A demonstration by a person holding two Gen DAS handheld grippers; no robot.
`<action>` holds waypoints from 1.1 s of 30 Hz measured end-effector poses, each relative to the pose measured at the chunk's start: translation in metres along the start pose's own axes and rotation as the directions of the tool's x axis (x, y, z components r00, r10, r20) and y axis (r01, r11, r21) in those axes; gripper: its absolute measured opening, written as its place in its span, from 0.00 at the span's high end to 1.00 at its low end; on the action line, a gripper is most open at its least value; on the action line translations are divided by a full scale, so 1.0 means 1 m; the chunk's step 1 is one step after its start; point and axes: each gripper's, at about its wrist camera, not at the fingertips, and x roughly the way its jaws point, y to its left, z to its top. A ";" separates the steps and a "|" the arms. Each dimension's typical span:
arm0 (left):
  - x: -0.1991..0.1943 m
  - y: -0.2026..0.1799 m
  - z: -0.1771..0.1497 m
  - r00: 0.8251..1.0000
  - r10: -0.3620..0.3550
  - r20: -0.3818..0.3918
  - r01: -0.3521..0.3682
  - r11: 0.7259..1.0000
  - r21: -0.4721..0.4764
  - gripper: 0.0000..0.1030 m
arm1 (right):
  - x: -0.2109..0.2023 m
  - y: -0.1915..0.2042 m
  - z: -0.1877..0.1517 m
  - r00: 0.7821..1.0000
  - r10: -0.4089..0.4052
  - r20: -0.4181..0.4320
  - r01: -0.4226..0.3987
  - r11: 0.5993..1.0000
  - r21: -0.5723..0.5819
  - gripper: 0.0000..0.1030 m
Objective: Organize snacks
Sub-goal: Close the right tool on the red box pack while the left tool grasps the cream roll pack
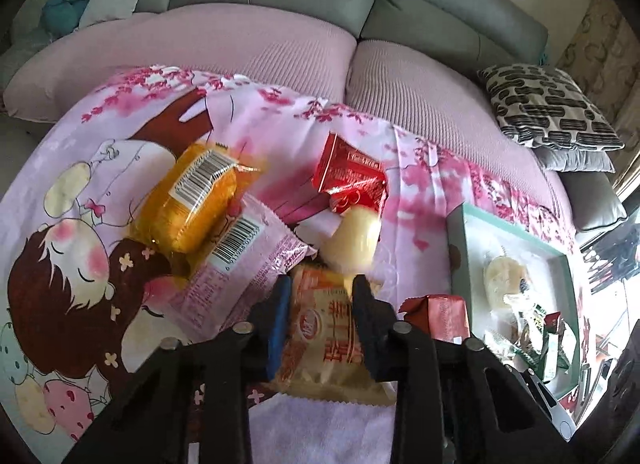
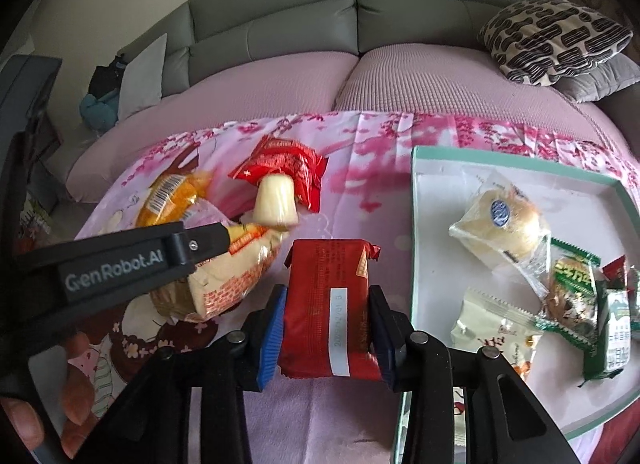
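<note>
Clamped between the left gripper's (image 1: 320, 300) fingers is a cream-and-orange plastic-wrapped pastry packet (image 1: 324, 332), held just above the pink cartoon-printed cloth (image 1: 60, 184) that covers the table. Beyond it, from left to right, lie an orange-wrapped round cake with a barcode label (image 1: 192, 200), a pink foil packet with a barcode (image 1: 240, 260), a pale yellow cone-shaped sweet (image 1: 356, 236) and a crumpled red foil packet (image 1: 352, 176). The right gripper (image 2: 328, 316) is closed on a dark red rectangular foil packet with a white date strip (image 2: 326, 296), near the left edge of the shallow white tray with a green rim (image 2: 416, 192).

Judging by this, the job is partly done. The tray already holds a clear-wrapped round bun (image 2: 500, 224), a cream packet (image 2: 488, 324) and some green-wrapped bars (image 2: 572, 296); how many is hard to say, since they overlap at the blurred frame edge. Two packets are in hand, and four remain loose on the cloth.

The tray's far and left parts are bare, leaving room to set things down. Its raised rim must be cleared, and the two grippers are close together.
</note>
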 end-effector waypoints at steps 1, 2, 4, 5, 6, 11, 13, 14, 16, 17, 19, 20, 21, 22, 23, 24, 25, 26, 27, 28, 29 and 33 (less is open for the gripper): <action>-0.001 0.000 0.000 1.000 0.000 0.004 0.000 1.000 0.001 0.80 | -0.003 0.000 0.001 1.000 0.000 0.008 0.000 1.000 0.001 0.59; 0.000 -0.001 0.000 1.000 0.001 0.002 -0.001 1.000 0.006 0.80 | -0.004 -0.001 0.001 1.000 0.001 0.011 -0.001 1.000 0.002 0.59; 0.007 -0.002 -0.001 1.000 0.009 -0.025 -0.009 1.000 0.013 0.80 | -0.003 -0.001 0.001 1.000 0.001 0.005 -0.001 1.000 -0.001 0.59; 0.012 -0.003 -0.003 0.999 0.016 -0.048 -0.016 1.000 0.013 0.80 | -0.001 -0.002 0.000 1.000 -0.002 -0.006 0.002 1.000 -0.002 0.59; 0.017 -0.002 -0.005 0.997 0.023 -0.068 -0.022 1.000 0.014 0.80 | 0.001 -0.002 -0.001 1.000 -0.002 -0.015 0.002 1.000 -0.002 0.59; 0.021 0.003 -0.009 0.996 0.031 -0.088 -0.031 1.000 0.003 0.57 | 0.008 -0.003 -0.004 0.999 -0.001 -0.043 0.001 1.000 -0.001 0.59; 0.023 0.006 -0.012 0.994 0.036 -0.106 -0.037 0.999 -0.006 0.47 | 0.011 -0.005 -0.007 0.998 -0.003 -0.056 0.003 1.000 0.001 0.59; 0.024 0.008 -0.013 0.993 0.026 -0.113 -0.028 1.000 -0.012 0.47 | 0.011 -0.005 -0.007 0.998 0.001 -0.058 -0.001 1.000 0.000 0.59; 0.025 0.009 -0.016 0.992 0.008 -0.124 -0.010 1.000 -0.018 0.47 | 0.011 -0.005 -0.008 0.998 0.003 -0.062 -0.003 1.000 0.001 0.59; 0.026 0.009 -0.017 0.991 0.002 -0.131 -0.005 1.000 -0.018 0.46 | 0.011 -0.005 -0.008 0.998 0.002 -0.063 -0.002 1.000 0.000 0.59; 0.029 0.007 -0.019 0.990 0.002 -0.143 -0.004 1.000 -0.012 0.45 | 0.010 -0.005 -0.008 0.998 0.003 -0.065 -0.003 1.000 -0.001 0.59; 0.030 0.005 -0.020 0.989 0.002 -0.150 -0.003 1.000 -0.006 0.41 | 0.010 -0.005 -0.009 0.998 0.003 -0.066 -0.003 1.000 -0.003 0.59; 0.033 0.003 -0.021 0.987 0.003 -0.163 -0.003 1.000 0.002 0.34 | 0.009 -0.005 -0.009 0.998 0.003 -0.068 -0.003 1.000 -0.006 0.59; 0.037 0.001 -0.023 0.983 0.006 -0.185 -0.004 1.000 0.011 0.30 | 0.009 -0.004 -0.010 0.998 0.002 -0.069 -0.003 1.000 -0.011 0.59; 0.041 -0.001 -0.025 0.979 0.010 -0.202 -0.007 1.000 0.019 0.26 | 0.009 -0.004 -0.010 0.998 0.001 -0.070 -0.002 1.000 -0.015 0.59; 0.044 -0.002 -0.027 0.979 0.015 -0.201 -0.011 1.000 0.022 0.25 | 0.009 -0.004 -0.011 0.997 -0.002 -0.074 0.000 1.000 -0.019 0.59; 0.045 -0.003 -0.027 0.980 0.023 -0.199 -0.018 0.999 0.026 0.25 | 0.010 -0.002 -0.012 0.997 -0.011 -0.078 0.009 0.999 -0.031 0.59; 0.044 -0.003 -0.027 0.980 0.023 -0.195 -0.018 1.000 0.026 0.25 | 0.010 -0.002 -0.012 0.997 -0.013 -0.078 0.010 0.999 -0.035 0.59; 0.044 -0.003 -0.027 0.981 0.019 -0.191 -0.016 1.000 0.020 0.25 | 0.009 -0.002 -0.012 0.997 -0.008 -0.078 0.005 0.999 -0.035 0.59; 0.044 -0.003 -0.028 0.982 0.017 -0.189 -0.014 1.000 0.017 0.26 | 0.009 -0.003 -0.012 0.997 -0.003 -0.079 0.000 0.999 -0.033 0.59; 0.044 -0.003 -0.028 0.982 0.017 -0.186 -0.014 1.000 0.019 0.26 | 0.008 -0.003 -0.012 0.997 -0.001 -0.079 -0.002 1.000 -0.031 0.59; 0.041 -0.003 -0.030 0.984 0.060 -0.167 -0.054 0.998 0.039 0.45 | 0.011 -0.002 -0.013 0.996 0.001 -0.089 -0.004 0.999 -0.035 0.59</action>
